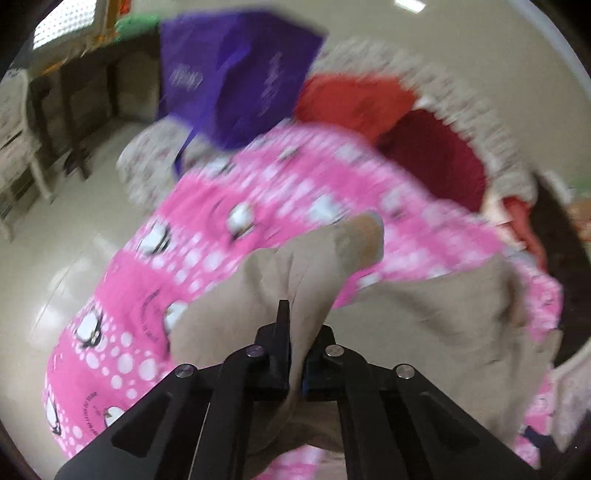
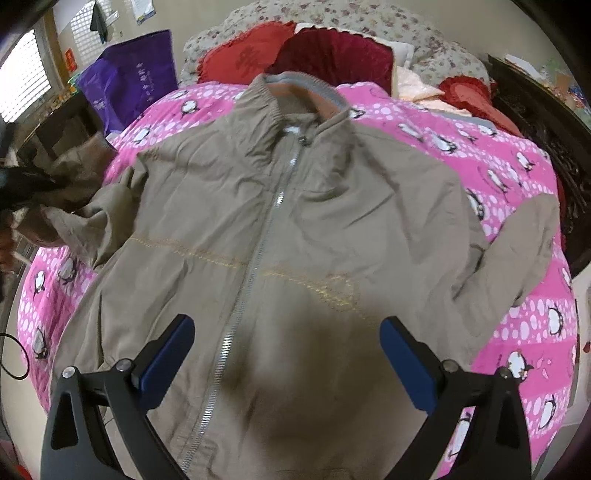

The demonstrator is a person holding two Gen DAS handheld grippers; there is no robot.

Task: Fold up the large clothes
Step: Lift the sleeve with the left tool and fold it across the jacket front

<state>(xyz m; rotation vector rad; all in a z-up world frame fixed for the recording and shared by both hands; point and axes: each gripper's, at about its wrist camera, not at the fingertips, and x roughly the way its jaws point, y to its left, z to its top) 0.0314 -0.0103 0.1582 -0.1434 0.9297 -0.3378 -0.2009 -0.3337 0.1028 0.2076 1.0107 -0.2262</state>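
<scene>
A large khaki zip-up jacket [image 2: 288,221] lies front-up on a bed with a pink penguin-print cover [image 2: 517,184], collar toward the pillows. My right gripper [image 2: 286,332] is open and empty, hovering above the jacket's lower front. My left gripper [image 1: 295,325] is shut on the jacket's left sleeve [image 1: 288,280] and holds it lifted above the pink cover [image 1: 258,199]. In the right wrist view the left gripper [image 2: 22,181] shows at the far left edge with the bunched sleeve [image 2: 77,173]. The left wrist view is motion-blurred.
Red and maroon cushions [image 2: 295,51] and a floral pillow [image 2: 369,18] sit at the bed's head. A purple bag [image 2: 129,81] stands at the bed's far left corner. Dark wooden furniture [image 2: 546,122] stands on the right. Pale tiled floor [image 1: 55,258] lies left of the bed.
</scene>
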